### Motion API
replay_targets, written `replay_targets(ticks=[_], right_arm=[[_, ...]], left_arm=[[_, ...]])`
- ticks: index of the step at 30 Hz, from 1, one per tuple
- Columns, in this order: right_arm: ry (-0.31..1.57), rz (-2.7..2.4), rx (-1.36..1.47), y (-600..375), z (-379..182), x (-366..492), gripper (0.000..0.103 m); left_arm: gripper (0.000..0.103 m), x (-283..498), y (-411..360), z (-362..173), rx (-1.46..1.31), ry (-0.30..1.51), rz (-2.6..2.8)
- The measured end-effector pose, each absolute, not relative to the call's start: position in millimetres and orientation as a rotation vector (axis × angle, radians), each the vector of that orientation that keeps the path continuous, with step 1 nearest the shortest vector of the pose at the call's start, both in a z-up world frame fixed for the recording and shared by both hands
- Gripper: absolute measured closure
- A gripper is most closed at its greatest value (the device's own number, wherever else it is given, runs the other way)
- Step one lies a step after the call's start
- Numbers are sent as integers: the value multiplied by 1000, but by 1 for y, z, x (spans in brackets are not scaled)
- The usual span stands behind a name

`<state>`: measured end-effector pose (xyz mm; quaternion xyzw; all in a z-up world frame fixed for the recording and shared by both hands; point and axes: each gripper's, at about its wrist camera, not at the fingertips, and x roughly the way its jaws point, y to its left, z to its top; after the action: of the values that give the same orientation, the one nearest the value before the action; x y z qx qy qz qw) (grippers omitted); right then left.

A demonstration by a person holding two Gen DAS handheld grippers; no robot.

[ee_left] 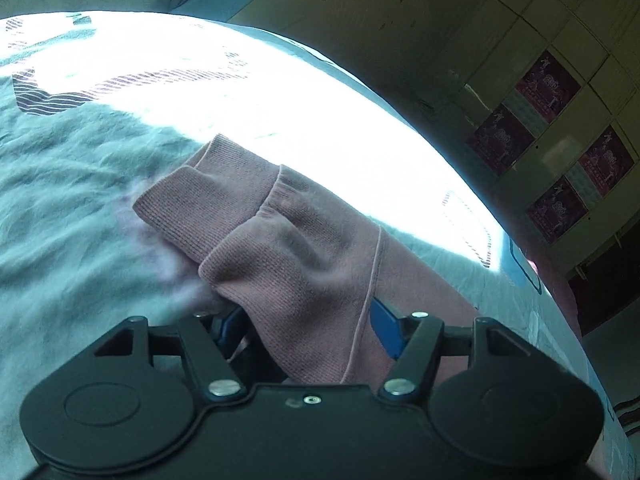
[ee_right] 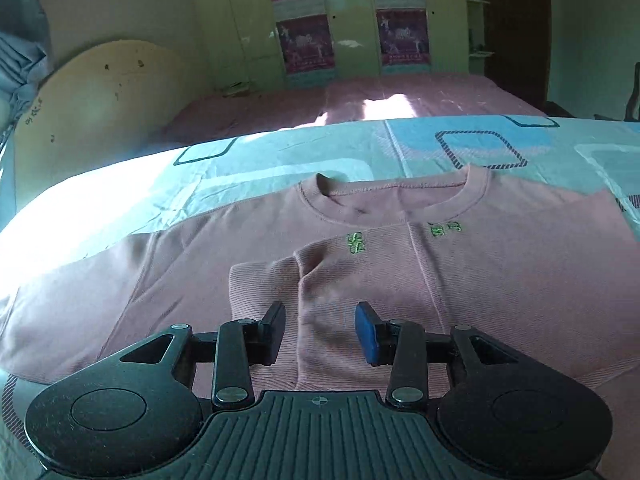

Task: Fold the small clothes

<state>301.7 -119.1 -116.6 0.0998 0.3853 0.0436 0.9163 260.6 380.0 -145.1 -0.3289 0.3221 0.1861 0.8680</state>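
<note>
Sleeve cuff (ee_left: pixel 224 204) bunches between the left gripper (ee_left: pixel 304 320) pads, apparently pinched; right gripper (ee_right: pixel 320 332) hovers open above the pink sweatshirt (ee_right: pixel 500 264), whose green embroidery (ee_right: pixel 444 230) is unreadable.

Patterned bedsheet (ee_right: pixel 400 148), posters (ee_right: pixel 306 42) on cupboard doors, round board (ee_right: pixel 104 96) against wall.

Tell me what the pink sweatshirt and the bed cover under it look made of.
Pink sweatshirt: matte knit, likely cotton jersey; ribbed cuff and stitched collar show it.
Bed cover: thin woven printed sheet, probably cotton, matte, finely creased.
</note>
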Motion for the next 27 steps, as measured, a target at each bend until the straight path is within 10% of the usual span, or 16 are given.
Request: replay_targets(ticks=[7,27], right_arm=[[859,98,122,-112,-137,305,64],[778,61,329,-220,-99,252,63]], left_arm=[[95,260,383,-148,-686,641,413],[98,299,26,-74,-171,583,-407]])
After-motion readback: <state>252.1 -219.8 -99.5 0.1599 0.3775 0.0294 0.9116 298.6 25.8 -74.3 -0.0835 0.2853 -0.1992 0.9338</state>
